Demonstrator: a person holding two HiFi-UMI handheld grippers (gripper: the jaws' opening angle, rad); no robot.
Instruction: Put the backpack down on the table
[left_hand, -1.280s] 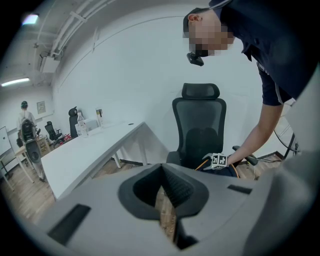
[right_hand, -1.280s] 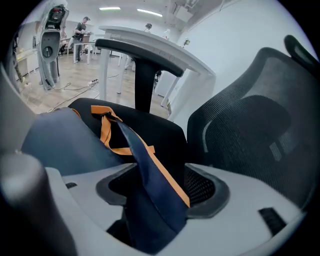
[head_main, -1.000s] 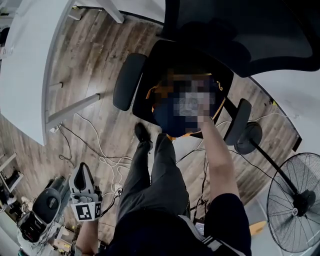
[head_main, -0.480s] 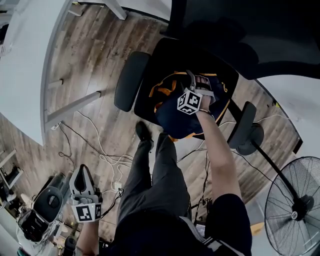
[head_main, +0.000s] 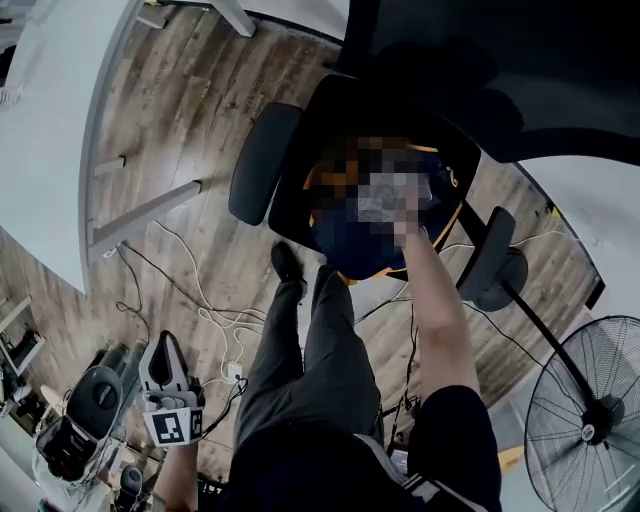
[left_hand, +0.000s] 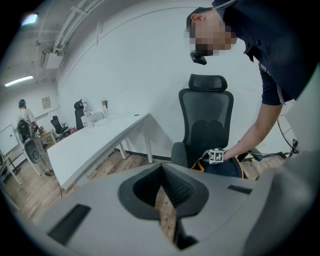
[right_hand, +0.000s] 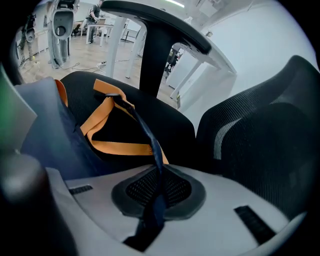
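A navy backpack (head_main: 352, 252) with orange trim lies on the seat of a black office chair (head_main: 296, 178). My right arm reaches down to it, and a mosaic patch covers the right gripper in the head view. In the right gripper view, the right gripper (right_hand: 159, 187) is shut on a thin navy strap (right_hand: 149, 137) that runs up from the backpack's orange loops (right_hand: 116, 147). The left gripper (head_main: 165, 340) hangs low at the left beside my leg, shut and holding nothing. From the left gripper (left_hand: 162, 187) view I see the chair (left_hand: 207, 112) and the backpack (left_hand: 227, 169).
A white table (head_main: 50, 120) stands at the left, and its edge (left_hand: 95, 145) also shows in the left gripper view. A floor fan (head_main: 590, 410) stands at the lower right. Cables (head_main: 205, 300) trail across the wood floor. Equipment (head_main: 85, 415) sits at the lower left. The chair's armrests (head_main: 262, 165) flank the seat.
My right hand has settled a little lower onto the backpack on the chair seat. The left gripper has stayed where it was.
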